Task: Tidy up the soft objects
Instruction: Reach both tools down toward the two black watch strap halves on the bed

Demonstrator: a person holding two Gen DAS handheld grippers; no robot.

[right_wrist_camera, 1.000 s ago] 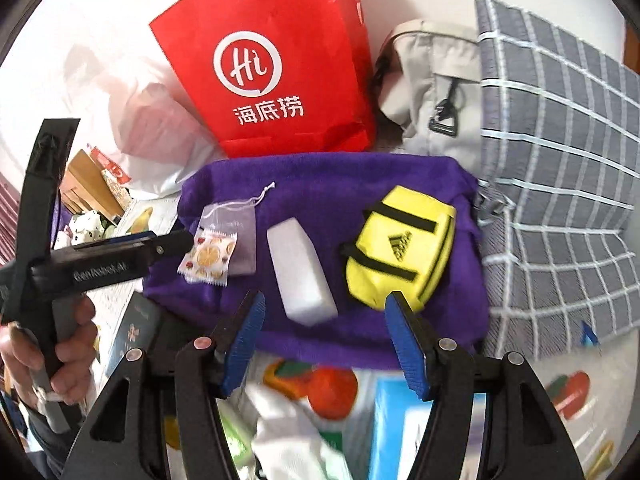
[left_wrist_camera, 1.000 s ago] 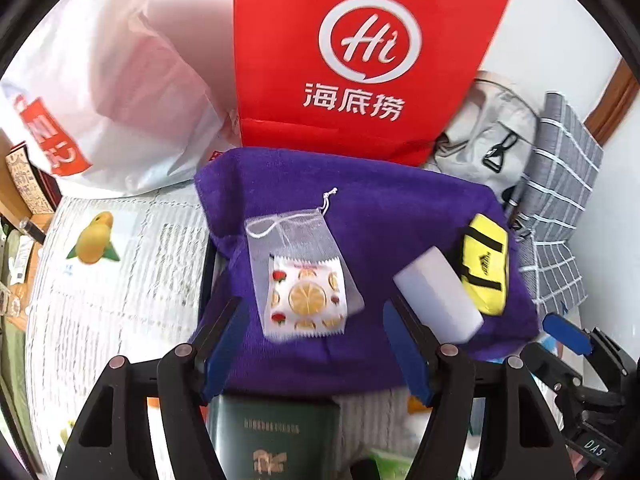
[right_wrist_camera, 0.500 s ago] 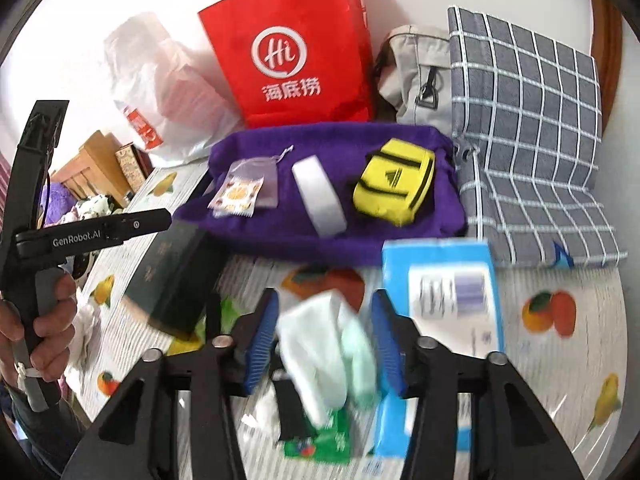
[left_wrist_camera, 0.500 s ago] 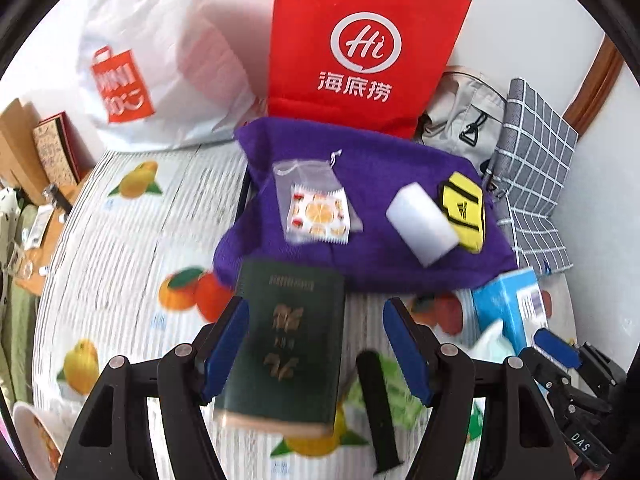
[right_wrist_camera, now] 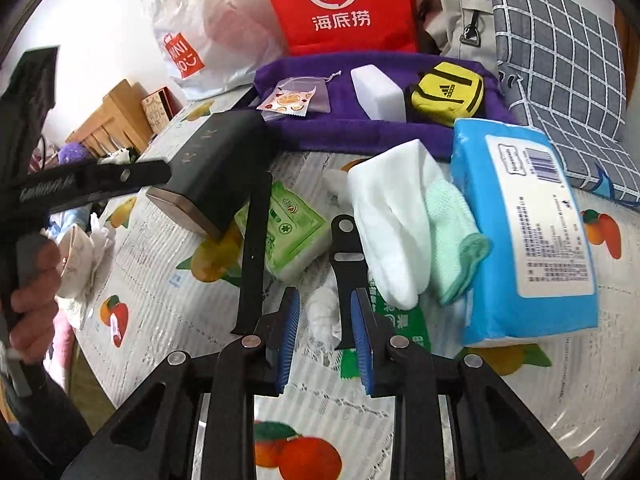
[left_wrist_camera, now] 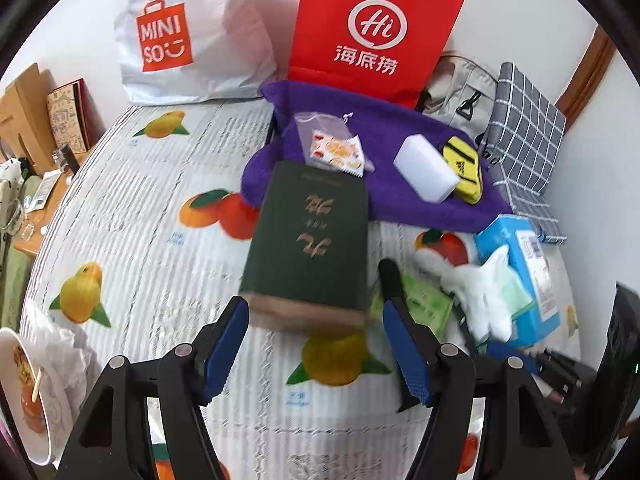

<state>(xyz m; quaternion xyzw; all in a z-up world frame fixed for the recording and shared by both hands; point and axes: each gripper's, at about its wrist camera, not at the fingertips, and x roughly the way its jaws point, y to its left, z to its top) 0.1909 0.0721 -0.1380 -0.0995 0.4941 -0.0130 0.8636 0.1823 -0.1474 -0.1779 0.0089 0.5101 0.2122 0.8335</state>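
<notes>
A purple towel [left_wrist_camera: 404, 140] at the back carries a mesh pouch with a fruit-print packet [left_wrist_camera: 336, 148], a white sponge [left_wrist_camera: 426, 168] and a yellow pouch [left_wrist_camera: 464, 168]. My left gripper [left_wrist_camera: 316, 312] is open, just short of the near end of a dark green box [left_wrist_camera: 308, 236]. My right gripper [right_wrist_camera: 326, 320] hovers low over the table and its jaws are closing. A crumpled white piece [right_wrist_camera: 324, 308] and the end of a black strap [right_wrist_camera: 346, 256] lie between the jaws, and the pads do not press them. Beyond are a white glove [right_wrist_camera: 396, 208], a mint cloth [right_wrist_camera: 452, 236], a green wipes pack [right_wrist_camera: 292, 228] and a blue tissue pack [right_wrist_camera: 528, 220].
A red paper bag [left_wrist_camera: 372, 36], a white shopping bag [left_wrist_camera: 188, 36], a beige backpack [left_wrist_camera: 464, 92] and a grey checked cushion [left_wrist_camera: 524, 132] line the wall. A bowl of food [left_wrist_camera: 24, 396] sits at the near left edge. A hand [right_wrist_camera: 28, 304] holds the left gripper's handle.
Both grippers have drawn back from the purple towel toward the near side of the table. The box, glove and tissue pack came into view. The right jaws narrowed a lot.
</notes>
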